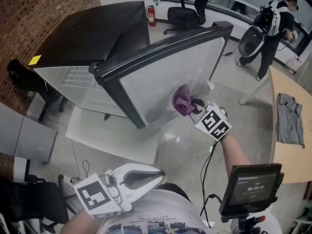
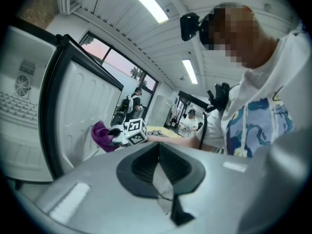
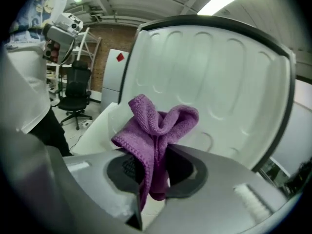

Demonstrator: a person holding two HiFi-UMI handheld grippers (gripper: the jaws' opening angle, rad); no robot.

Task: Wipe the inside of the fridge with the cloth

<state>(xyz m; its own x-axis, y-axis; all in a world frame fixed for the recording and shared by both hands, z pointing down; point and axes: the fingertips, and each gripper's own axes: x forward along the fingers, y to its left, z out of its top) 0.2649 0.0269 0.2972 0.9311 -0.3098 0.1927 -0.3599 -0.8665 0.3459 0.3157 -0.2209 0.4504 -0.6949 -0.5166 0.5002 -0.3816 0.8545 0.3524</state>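
Observation:
A black fridge (image 1: 87, 33) stands with its door (image 1: 161, 77) swung open, the white ribbed inner liner (image 3: 219, 82) facing me. A purple cloth (image 1: 182, 101) is bunched against that liner near its lower middle. My right gripper (image 1: 195, 106) is shut on the cloth (image 3: 158, 123), which sticks out past the jaws and touches the liner. My left gripper (image 1: 158, 175) hangs low by my body, away from the fridge, shut with nothing in it (image 2: 158, 147). In the left gripper view the cloth (image 2: 101, 135) and the door liner (image 2: 83, 111) show at the left.
A wooden table (image 1: 287, 165) at the right carries a grey shirt (image 1: 288, 118). A small screen (image 1: 251, 184) stands by my right side. Cables (image 1: 165, 140) trail on the floor below the door. An office chair (image 1: 183, 16), a fire extinguisher (image 1: 151, 14) and a person (image 1: 273, 28) are farther back.

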